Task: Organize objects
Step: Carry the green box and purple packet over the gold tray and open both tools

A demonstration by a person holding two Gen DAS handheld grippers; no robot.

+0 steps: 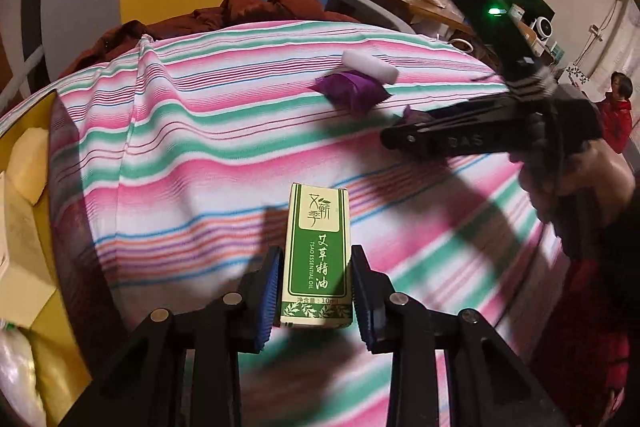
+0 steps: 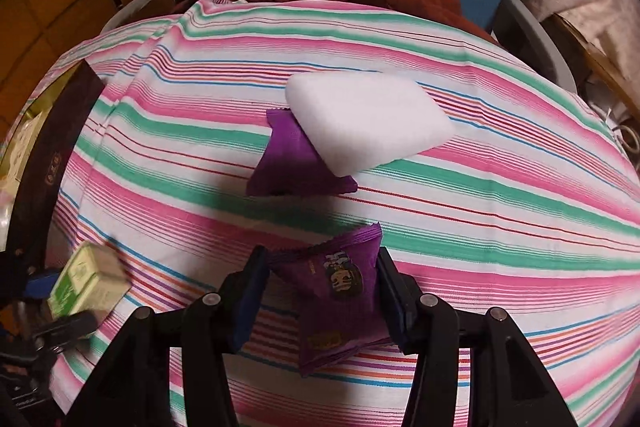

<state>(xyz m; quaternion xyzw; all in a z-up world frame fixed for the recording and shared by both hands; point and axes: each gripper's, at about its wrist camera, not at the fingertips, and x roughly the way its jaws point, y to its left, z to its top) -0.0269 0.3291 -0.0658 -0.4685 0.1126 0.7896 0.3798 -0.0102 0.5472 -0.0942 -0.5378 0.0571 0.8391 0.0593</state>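
Both tongs are loaded, the left tongs (image 1: 314, 291) clamped on the green essential-oil box (image 1: 317, 259) and the right tongs (image 2: 320, 291) on a purple packet (image 2: 336, 287) above the striped counter (image 2: 500, 195) (presumably for sorting), while another purple packet (image 2: 294, 163) lies under a white sponge (image 2: 368, 121).

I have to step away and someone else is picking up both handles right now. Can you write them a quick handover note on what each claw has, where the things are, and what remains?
Left claw: shut on the green and cream cardboard essential-oil box, held above the striped cloth.
Right claw: shut on a purple foil snack packet.
Still on the cloth: a second purple foil packet with the white foam block resting partly on it.
Done: two items picked up, neither placed.
Left: set both down, then collect the packet and foam block. The destination is not clear from these views.
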